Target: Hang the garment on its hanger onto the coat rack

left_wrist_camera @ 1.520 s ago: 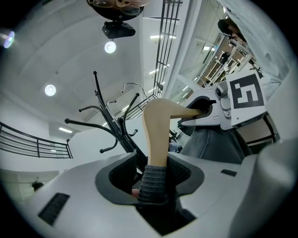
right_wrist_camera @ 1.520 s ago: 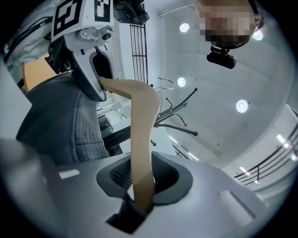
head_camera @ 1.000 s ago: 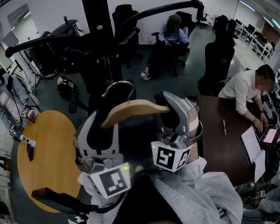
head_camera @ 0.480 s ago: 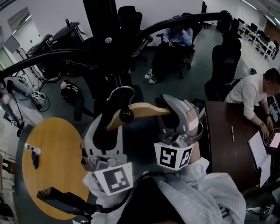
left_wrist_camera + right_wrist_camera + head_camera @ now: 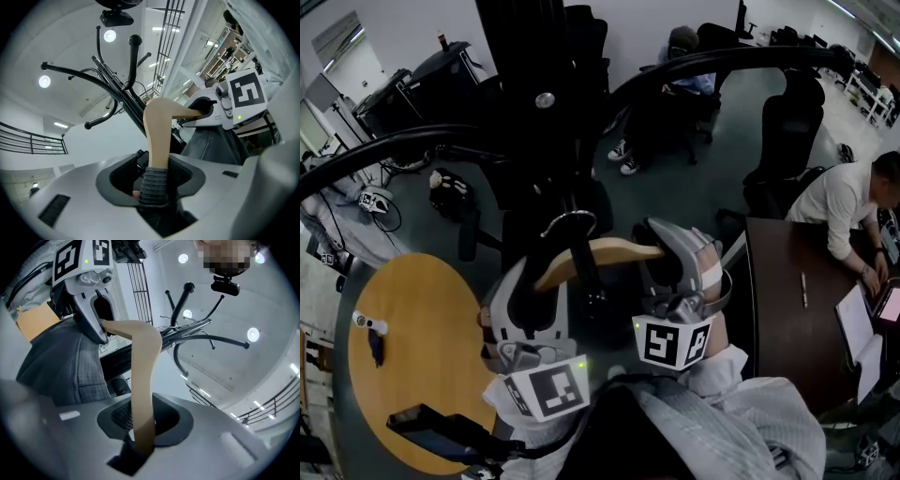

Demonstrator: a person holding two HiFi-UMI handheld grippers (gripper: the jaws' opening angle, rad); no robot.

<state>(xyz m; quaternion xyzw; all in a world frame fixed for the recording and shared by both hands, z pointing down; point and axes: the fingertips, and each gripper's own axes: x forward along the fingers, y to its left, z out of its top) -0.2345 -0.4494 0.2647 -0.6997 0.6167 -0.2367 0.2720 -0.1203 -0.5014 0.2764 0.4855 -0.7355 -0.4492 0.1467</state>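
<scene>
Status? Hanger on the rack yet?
Done: garment is on the hanger. In hand: left gripper and right gripper each clamp a hanger end, hook close by the coat rack. Left, it seems: seat the hook on the rack, let go.

rack pole [image 5: 520, 56] ahead, curved arms [image 5: 722, 59] overhead

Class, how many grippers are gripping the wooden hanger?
2: the left gripper clamps the hanger's left arm through the grey garment; the right gripper clamps its bare right arm. None hidden.
</scene>
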